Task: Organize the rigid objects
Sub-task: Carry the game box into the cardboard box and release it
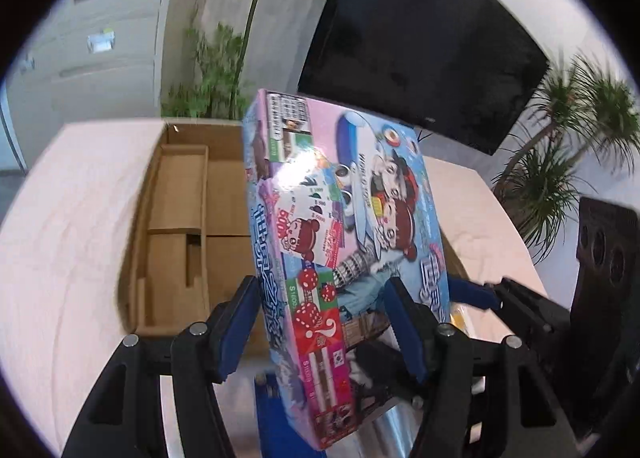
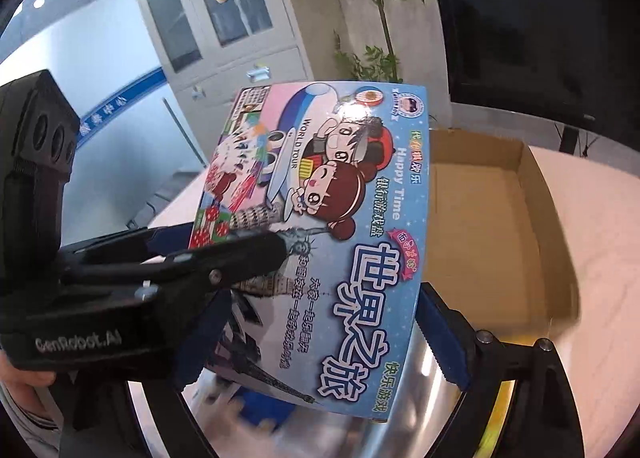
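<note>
Both grippers grasp one board-game box [image 1: 344,234], raised above the table [image 1: 72,218] and in front of the open cardboard box [image 1: 180,194].

Left gripper [image 1: 320,322]: angled downward, its blue-padded jaws set at a middling width and closed on the game box across its thin dimension, one pad on the printed face and one on the hidden back. The game box stands on edge and tilts, its far end over the cardboard box.

Right gripper [image 2: 320,322]: also angled downward, jaws very wide and spanning the game box [image 2: 320,226] across its broad face. Its right pad lies against the box's edge; its left pad is largely hidden behind the left gripper's black body [image 2: 168,270], which crosses in from the left of the game box.

A fingertip [image 2: 34,380] shows below that black body. The cardboard box [image 2: 500,218] lies just behind the game box.
</note>
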`<act>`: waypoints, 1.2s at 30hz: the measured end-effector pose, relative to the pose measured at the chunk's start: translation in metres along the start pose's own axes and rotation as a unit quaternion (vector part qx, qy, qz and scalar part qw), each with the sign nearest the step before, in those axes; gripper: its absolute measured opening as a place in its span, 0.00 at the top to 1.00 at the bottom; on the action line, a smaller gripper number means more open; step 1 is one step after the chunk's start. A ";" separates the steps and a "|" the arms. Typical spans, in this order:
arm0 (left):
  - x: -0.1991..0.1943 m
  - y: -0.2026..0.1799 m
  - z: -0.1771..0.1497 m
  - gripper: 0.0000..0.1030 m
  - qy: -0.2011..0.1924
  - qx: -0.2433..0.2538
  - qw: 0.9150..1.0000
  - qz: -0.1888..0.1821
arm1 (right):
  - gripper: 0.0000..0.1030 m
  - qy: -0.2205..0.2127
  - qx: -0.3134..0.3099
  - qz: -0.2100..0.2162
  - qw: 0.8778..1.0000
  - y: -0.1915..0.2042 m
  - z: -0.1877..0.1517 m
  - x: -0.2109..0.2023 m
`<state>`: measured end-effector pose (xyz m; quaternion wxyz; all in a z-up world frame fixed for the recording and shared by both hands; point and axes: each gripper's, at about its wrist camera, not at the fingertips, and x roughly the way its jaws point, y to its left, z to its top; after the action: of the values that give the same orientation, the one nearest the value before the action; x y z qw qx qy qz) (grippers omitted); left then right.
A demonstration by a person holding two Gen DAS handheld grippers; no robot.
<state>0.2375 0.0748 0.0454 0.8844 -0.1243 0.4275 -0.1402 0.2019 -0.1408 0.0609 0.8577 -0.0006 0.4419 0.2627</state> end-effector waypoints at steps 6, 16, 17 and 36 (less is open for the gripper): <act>0.071 0.044 0.003 0.39 0.079 -0.051 0.995 0.024 | 0.14 0.113 0.021 0.024 0.993 -0.032 0.033 0.097; 0.077 0.053 -0.010 0.52 0.086 -0.037 0.994 0.059 | 0.40 0.222 0.034 0.031 0.974 -0.026 0.025 0.165; 0.071 0.057 -0.013 0.52 0.081 -0.044 0.994 0.055 | 0.40 0.224 0.033 0.030 0.974 -0.023 0.026 0.164; 0.026 0.046 -0.072 0.52 0.042 0.005 0.998 0.041 | 0.70 0.204 -0.007 -0.001 0.979 -0.063 0.031 0.135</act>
<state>0.2022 0.1011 -0.0324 0.8714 -0.0961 0.4680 -0.1111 0.3174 -0.1271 -0.0367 0.7495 -0.0604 0.6061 0.2593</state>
